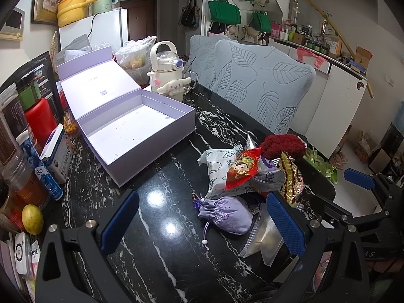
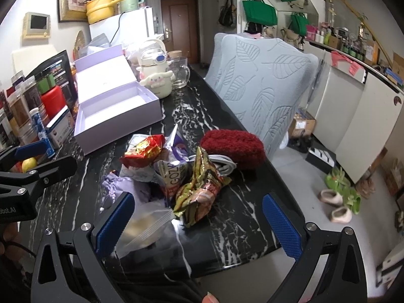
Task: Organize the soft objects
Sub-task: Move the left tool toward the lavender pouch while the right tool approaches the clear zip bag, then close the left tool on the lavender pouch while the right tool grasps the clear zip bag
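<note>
A pile of soft things lies on the black marble table (image 1: pixel 161 202): a lilac drawstring pouch (image 1: pixel 227 214), a white patterned packet (image 1: pixel 217 169), a red snack bag (image 1: pixel 242 169), a gold snack bag (image 2: pixel 199 189), a fuzzy dark-red item (image 2: pixel 234 149) and a clear zip bag (image 2: pixel 146 227). An open lilac box (image 1: pixel 136 131) stands to the left, with nothing inside. My left gripper (image 1: pixel 202 224) is open, low over the table, the pouch between its fingers. My right gripper (image 2: pixel 199 224) is open near the table's front edge, beside the zip bag. The right gripper's finger (image 1: pixel 358 178) shows at the left view's right edge.
Jars, a red canister (image 1: pixel 40 118), boxes and a lemon (image 1: pixel 32 219) crowd the table's left side. A cream character bottle (image 1: pixel 168 75) and glass mug (image 2: pixel 180 73) stand behind the box. A chair with a leaf-pattern cover (image 1: pixel 260 88) flanks the right side. Slippers (image 2: pixel 338 202) lie on the floor.
</note>
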`<state>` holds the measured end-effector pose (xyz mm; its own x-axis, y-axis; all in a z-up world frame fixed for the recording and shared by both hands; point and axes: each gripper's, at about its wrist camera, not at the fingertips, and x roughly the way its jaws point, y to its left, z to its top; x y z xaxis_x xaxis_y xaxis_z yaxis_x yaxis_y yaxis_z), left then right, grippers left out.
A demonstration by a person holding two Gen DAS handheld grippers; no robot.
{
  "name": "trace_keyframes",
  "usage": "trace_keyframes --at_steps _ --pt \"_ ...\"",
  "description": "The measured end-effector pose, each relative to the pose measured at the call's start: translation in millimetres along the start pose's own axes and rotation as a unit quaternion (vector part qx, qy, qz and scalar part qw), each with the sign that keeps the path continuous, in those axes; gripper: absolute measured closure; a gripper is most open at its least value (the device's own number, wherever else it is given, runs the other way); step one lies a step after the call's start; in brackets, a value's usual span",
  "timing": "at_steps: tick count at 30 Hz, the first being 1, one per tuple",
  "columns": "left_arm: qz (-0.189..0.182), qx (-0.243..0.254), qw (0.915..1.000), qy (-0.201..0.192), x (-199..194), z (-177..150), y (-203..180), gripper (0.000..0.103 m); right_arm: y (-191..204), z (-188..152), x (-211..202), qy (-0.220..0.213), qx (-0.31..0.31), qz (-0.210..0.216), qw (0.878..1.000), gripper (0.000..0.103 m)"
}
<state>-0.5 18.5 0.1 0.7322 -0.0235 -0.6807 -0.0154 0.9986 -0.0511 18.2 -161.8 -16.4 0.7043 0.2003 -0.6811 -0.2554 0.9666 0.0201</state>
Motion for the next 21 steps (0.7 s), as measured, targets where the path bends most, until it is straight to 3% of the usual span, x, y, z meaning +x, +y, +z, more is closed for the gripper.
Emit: trace_keyframes --at_steps 21 --pt "-0.007 -0.011 0.9997 0.019 0.5 -23.2 2.1 0.000 1.5 -18.9 0.6 0.011 0.004 0.013 1.000 0.000"
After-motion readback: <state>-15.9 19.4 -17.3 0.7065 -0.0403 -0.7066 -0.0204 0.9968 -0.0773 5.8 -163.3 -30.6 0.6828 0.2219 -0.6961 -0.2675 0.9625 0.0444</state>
